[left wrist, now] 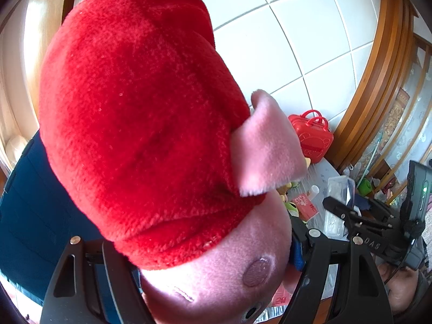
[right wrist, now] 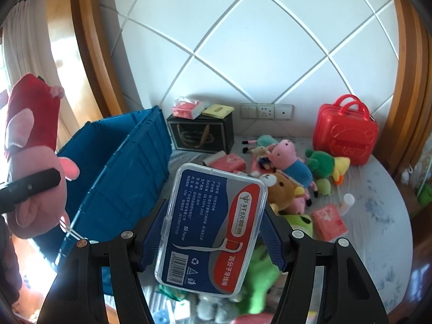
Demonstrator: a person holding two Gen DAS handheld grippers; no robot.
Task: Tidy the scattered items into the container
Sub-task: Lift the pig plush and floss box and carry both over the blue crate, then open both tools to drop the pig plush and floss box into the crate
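My left gripper [left wrist: 216, 275] is shut on a pink pig plush in a red dress [left wrist: 140, 124], held in the air; it fills the left wrist view and also shows at the left of the right wrist view [right wrist: 35, 162]. My right gripper [right wrist: 210, 232] is shut on a clear floss-pick box [right wrist: 213, 226] with a blue and red label, held above the table. The open blue crate [right wrist: 116, 178] stands at the left, beside and below the pig plush. Scattered plush toys [right wrist: 291, 167] and red tissue packs [right wrist: 328, 220] lie on the table.
A red toy suitcase [right wrist: 345, 135] stands at the back right by the wall. A black box [right wrist: 202, 132] with small packs on top sits at the back beside the crate. A small white bottle [right wrist: 347, 202] lies on the tablecloth [right wrist: 378, 216]. A tiled wall rises behind.
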